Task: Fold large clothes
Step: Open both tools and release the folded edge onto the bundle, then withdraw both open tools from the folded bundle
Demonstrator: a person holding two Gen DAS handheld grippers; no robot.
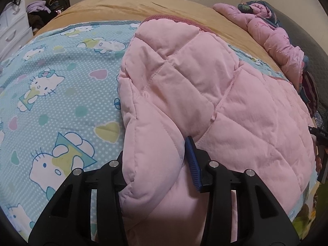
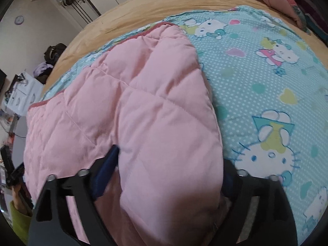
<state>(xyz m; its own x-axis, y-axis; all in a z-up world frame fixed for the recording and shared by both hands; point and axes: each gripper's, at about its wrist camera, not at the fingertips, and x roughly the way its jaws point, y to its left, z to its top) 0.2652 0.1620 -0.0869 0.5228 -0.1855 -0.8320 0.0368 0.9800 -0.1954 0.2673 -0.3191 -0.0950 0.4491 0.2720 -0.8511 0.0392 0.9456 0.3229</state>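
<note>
A pink quilted padded jacket [image 1: 205,94] lies on a blue cartoon-cat sheet [image 1: 57,86] on the bed. A folded part with a darker pink ribbed hem lies on top. My left gripper [image 1: 155,160] straddles a thick fold of the jacket at its near left edge, with the jaws wide apart around the padding and the blue pad [image 1: 192,164] against the fabric. My right gripper [image 2: 168,174] straddles the jacket [image 2: 143,102] at its near right edge in the same way, with fabric bulging between the fingers. The right gripper shows at the left wrist view's right edge [image 1: 319,143].
A tan bedspread [image 1: 123,6] covers the far bed. A second pink garment heap [image 1: 274,32] lies at the far right. White drawers [image 1: 12,28] and dark bags [image 1: 55,0] stand beyond the bed's left side. The blue sheet [image 2: 266,82] stretches right of the jacket.
</note>
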